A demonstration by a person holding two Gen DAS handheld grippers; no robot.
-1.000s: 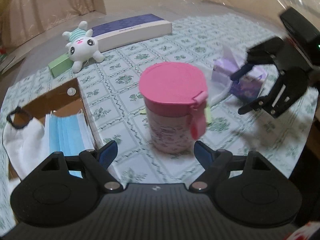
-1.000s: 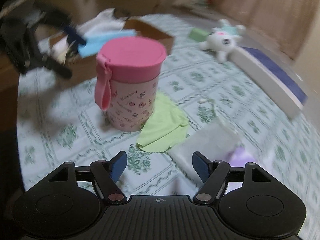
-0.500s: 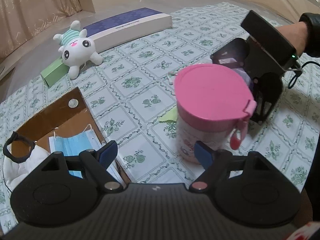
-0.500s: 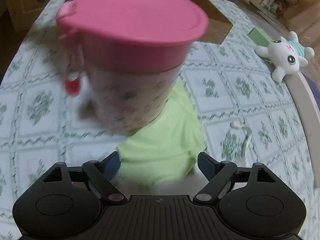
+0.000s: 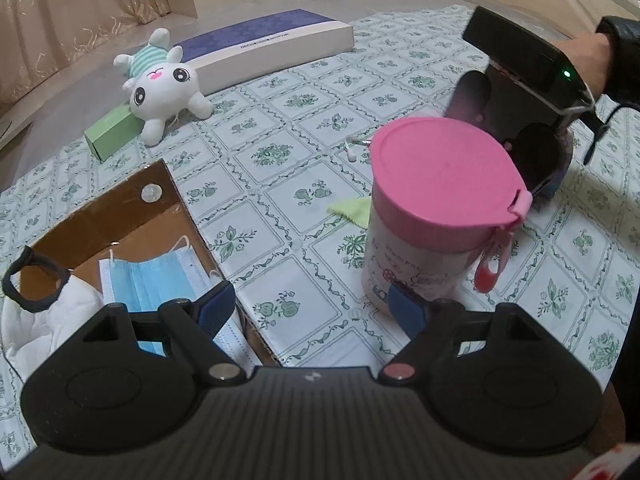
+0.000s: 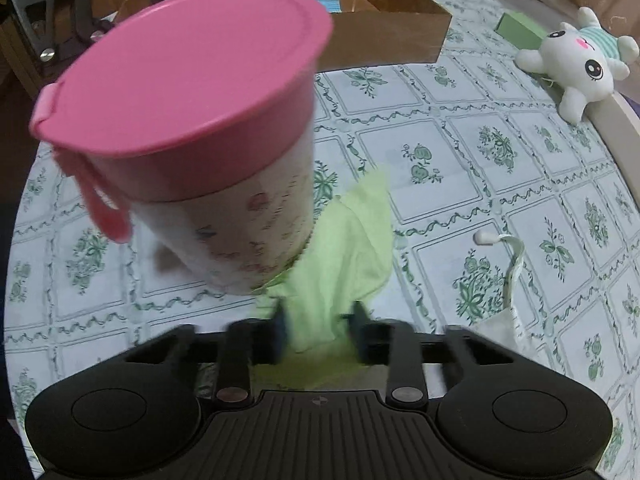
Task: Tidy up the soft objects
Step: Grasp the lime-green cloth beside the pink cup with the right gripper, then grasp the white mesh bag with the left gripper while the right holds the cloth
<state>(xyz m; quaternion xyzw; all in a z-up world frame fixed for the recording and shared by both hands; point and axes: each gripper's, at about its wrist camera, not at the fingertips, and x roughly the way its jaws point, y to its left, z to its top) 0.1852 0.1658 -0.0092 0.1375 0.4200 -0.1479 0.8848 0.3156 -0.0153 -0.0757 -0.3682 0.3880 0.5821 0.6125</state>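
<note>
Green cloth (image 6: 340, 248) beside the pink-lidded cup (image 6: 208, 136): your right gripper's (image 6: 318, 330) fingers have just been closing, pinching it for lifting; your left gripper's (image 5: 308, 304) fingers stay spread.

Each gripper (image 5: 308, 306) is matte black with ribbed housing, silver screws and blue fingertips (image 5: 214, 306). The right gripper (image 6: 320, 330) shows a green light; a dark sleeve (image 5: 622, 56) covers the wrist.

- A tall pink-lidded cylindrical container (image 6: 192, 152) stands just ahead-left of the right gripper (image 6: 318, 330), blocking that side.
- Ahead-right, bare floral tablecloth (image 6: 460, 128) lies free up to a white plush toy (image 6: 576, 68).
- The open brown cardboard box (image 5: 100, 216) lies beside the left gripper (image 5: 308, 306).
</note>
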